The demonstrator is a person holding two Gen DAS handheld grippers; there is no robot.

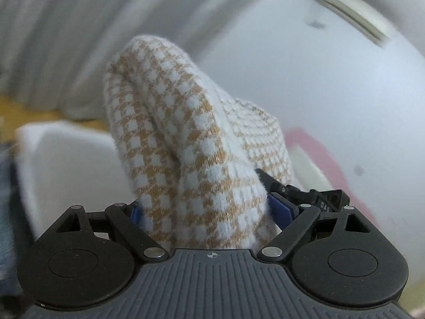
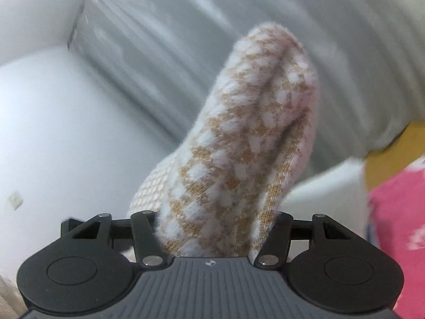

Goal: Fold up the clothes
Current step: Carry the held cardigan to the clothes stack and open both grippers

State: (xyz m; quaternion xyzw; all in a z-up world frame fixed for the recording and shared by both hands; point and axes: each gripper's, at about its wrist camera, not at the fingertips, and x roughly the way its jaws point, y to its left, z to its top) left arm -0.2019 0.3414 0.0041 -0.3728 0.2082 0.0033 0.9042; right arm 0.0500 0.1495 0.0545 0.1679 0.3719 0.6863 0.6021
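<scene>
Left wrist view: the left gripper clamped a thick bunch of the tan-and-white knit garment (blue pads pressing). The right gripper likewise gripped bunched knit; blurred surroundings.

obstacle: bunched sweater fills both jaws | beyond: blurred, unclear

A pale pleated curtain hangs behind, blurred, next to a plain white wall with an air conditioner high up. Below lie a yellowish floor, a white box and pink fabric.
</scene>
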